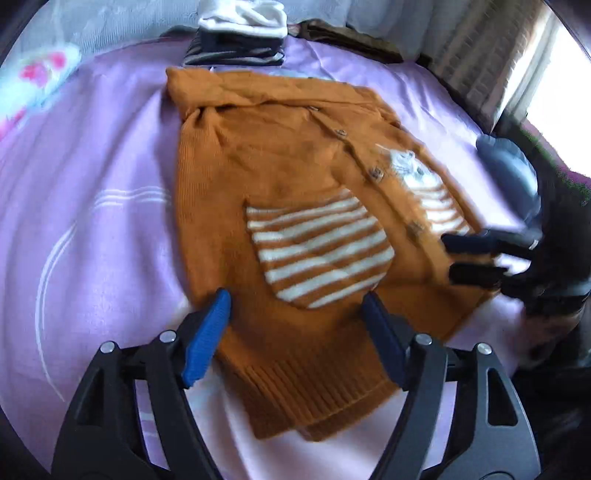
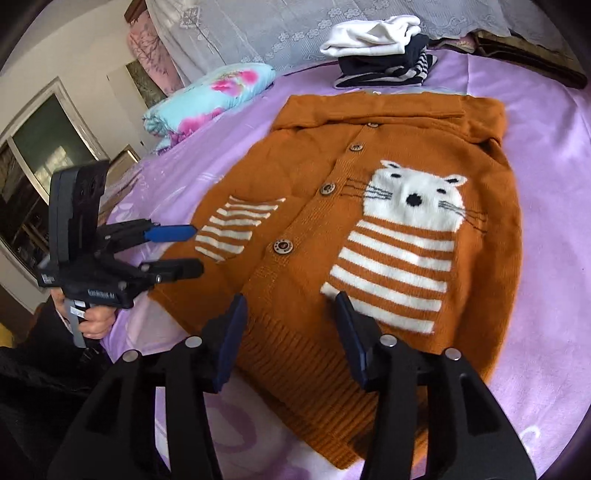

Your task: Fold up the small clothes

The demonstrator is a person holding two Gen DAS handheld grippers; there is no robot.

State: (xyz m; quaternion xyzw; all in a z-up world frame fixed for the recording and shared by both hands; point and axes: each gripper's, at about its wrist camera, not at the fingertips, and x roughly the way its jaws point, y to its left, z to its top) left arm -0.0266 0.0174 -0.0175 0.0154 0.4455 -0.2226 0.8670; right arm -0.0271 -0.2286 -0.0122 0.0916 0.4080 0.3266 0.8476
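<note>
An orange knitted cardigan [image 1: 280, 173] [image 2: 369, 229], with a white cat, white stripes and wooden buttons, lies flat and buttoned on the purple bedsheet [image 1: 92, 184]. Its hem points toward me. My left gripper [image 1: 295, 301] hovers open over the hem below the striped pocket [image 1: 317, 251], with nothing pinched between its blue pads. In the right wrist view the left gripper [image 2: 197, 249] is beside the cardigan's left edge. My right gripper [image 2: 291, 301] stands open over the hem below the cat [image 2: 413, 199]. The left wrist view shows the right gripper [image 1: 449, 258] at the cardigan's right edge.
A stack of folded clothes [image 2: 380, 51] [image 1: 242, 33], white on top of dark striped ones, sits just beyond the collar. A rolled floral blanket [image 2: 210, 96] lies at the far left. A hand [image 2: 98, 321] holds the left gripper's handle. Bare sheet surrounds the cardigan.
</note>
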